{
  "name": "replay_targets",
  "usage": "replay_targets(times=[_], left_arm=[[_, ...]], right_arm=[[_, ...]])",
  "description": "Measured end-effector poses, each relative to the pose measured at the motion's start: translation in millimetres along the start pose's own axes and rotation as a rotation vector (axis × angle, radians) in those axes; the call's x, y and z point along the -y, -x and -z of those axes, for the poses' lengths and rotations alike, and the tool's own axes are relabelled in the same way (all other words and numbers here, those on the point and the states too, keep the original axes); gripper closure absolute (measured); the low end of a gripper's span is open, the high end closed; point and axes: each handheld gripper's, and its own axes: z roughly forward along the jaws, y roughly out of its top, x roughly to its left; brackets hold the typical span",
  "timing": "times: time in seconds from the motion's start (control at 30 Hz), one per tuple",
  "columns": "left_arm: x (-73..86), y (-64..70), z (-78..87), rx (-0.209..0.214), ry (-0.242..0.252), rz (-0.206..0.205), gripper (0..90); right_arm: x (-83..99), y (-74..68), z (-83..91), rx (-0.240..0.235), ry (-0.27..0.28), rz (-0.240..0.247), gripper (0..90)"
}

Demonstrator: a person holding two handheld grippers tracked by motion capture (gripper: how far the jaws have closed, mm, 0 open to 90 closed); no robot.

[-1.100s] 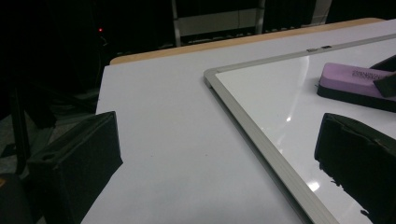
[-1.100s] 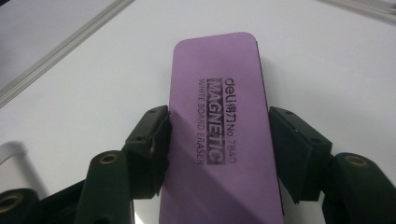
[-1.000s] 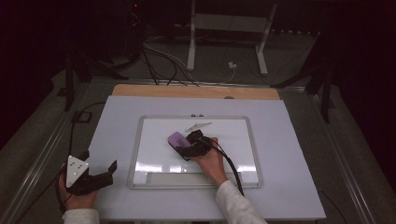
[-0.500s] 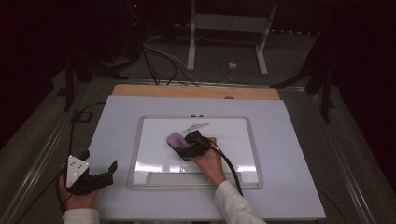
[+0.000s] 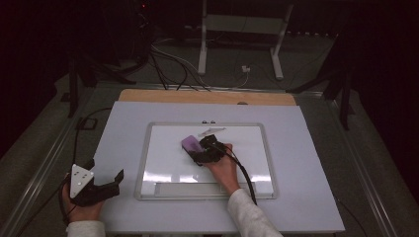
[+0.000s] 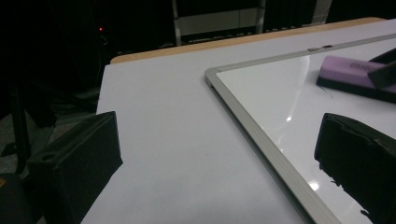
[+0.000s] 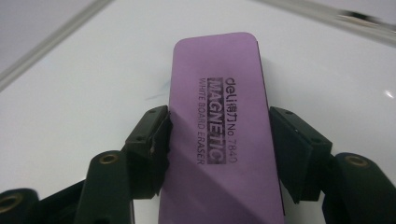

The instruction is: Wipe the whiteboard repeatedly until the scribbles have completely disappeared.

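A purple magnetic whiteboard eraser (image 7: 219, 126) lies flat on the whiteboard (image 5: 247, 143), near its middle (image 5: 190, 143). My right gripper (image 7: 219, 144) is shut on the eraser, one jaw pressed against each long side. In the high view that gripper (image 5: 202, 149) sits on the board with a hand behind it. My left gripper (image 5: 114, 181) rests on the white table sheet left of the board, open with nothing between its jaws (image 6: 219, 154). From the left gripper view the eraser (image 6: 355, 74) shows far right on the board. A faint dark smudge (image 7: 156, 95) lies left of the eraser.
The whiteboard's silver frame (image 6: 252, 126) runs diagonally across the left gripper view. A pen tray (image 5: 190, 189) lies along the board's near edge. A pale marker (image 5: 211, 132) lies on the board's far part. A wooden strip (image 5: 207, 97) borders the table's far side; stands and cables lie beyond.
The right gripper and the eraser have stayed in about the same place on the board. The left gripper has not moved.
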Motion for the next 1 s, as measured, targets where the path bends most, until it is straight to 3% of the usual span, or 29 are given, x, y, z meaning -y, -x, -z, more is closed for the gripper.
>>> replay_targets(times=[0.07, 0.13, 0.2, 0.33, 0.4, 0.53, 0.7, 0.83, 1.0], left_arm=[[-0.3, 0.1, 0.6, -0.001, 0.002, 0.000, 1.3], [-0.1, -0.4, 1.2, -0.002, 0.004, 0.002, 1.3], [0.0, -1.0, 1.8, -0.004, 0.005, 0.005, 1.3], [0.2, -1.5, 2.0, -0.004, 0.006, 0.006, 1.3], [0.1, -1.6, 2.0, -0.003, 0.007, 0.007, 1.3], [0.1, -1.5, 1.8, -0.003, 0.007, 0.007, 1.3], [-0.2, -1.1, 2.2, -0.003, 0.008, 0.007, 1.3], [0.1, -2.1, 3.0, -0.005, 0.011, 0.011, 1.3], [0.3, -2.5, 2.8, -0.004, 0.008, 0.009, 1.3]], right_arm=[[0.1, -9.9, -2.5, -0.053, -0.007, 0.058, 40.8], [-0.6, -14.3, -3.5, -0.062, -0.012, 0.081, 40.8], [-1.5, -12.4, -3.9, -0.043, -0.009, 0.063, 40.8], [-3.9, 1.3, -2.7, 0.057, 0.002, -0.026, 40.9], [-4.4, 7.1, -2.2, 0.085, 0.009, -0.059, 40.8], [-4.8, 3.4, -4.7, 0.061, 0.014, -0.049, 40.8], [-5.4, -14.1, -9.0, -0.029, -0.001, 0.043, 40.7], [-7.0, -13.1, -10.3, -0.012, 0.002, 0.039, 40.8], [-10.7, -0.4, -9.9, 0.063, 0.002, -0.037, 40.8]])
